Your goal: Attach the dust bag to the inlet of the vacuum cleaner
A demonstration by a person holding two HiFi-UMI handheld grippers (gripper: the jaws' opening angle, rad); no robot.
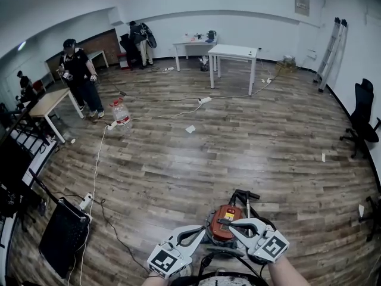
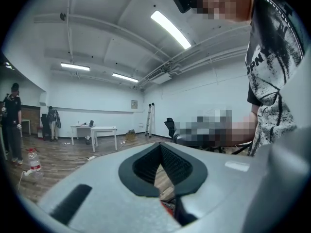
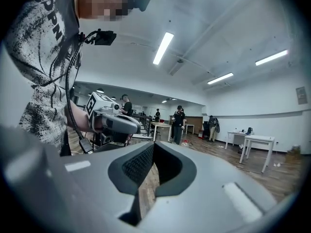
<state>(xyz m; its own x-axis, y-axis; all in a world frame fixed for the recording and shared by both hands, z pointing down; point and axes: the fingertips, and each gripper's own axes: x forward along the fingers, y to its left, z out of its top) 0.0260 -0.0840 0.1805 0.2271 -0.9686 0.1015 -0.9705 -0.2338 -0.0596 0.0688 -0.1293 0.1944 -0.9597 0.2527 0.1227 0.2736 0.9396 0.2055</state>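
Vacuum cleaner (image 1: 217, 226), orange-red with black fittings and a yellow label, sits on the wooden floor (image 1: 238, 154) at the bottom edge of the head view, close to the person. Its casing shows no open compartment from here, and what is inside cannot be told.

The left gripper (image 1: 201, 232) lies just left of the vacuum cleaner with its tips at the machine's edge; whether they touch it cannot be told. Its jaws are pressed together with nothing between them. The right gripper (image 1: 230, 223) reaches in from the right, across the top of the vacuum cleaner. Its jaws are pressed together too and pinch nothing.

Well beyond the vacuum cleaner and to its left stands a large clear water bottle (image 1: 121, 114) with a red cap; how full it is cannot be made out. Farther off, straight beyond the vacuum cleaner, stand two white tables (image 1: 233, 52). A black office chair (image 1: 362, 117) stands far to its right.
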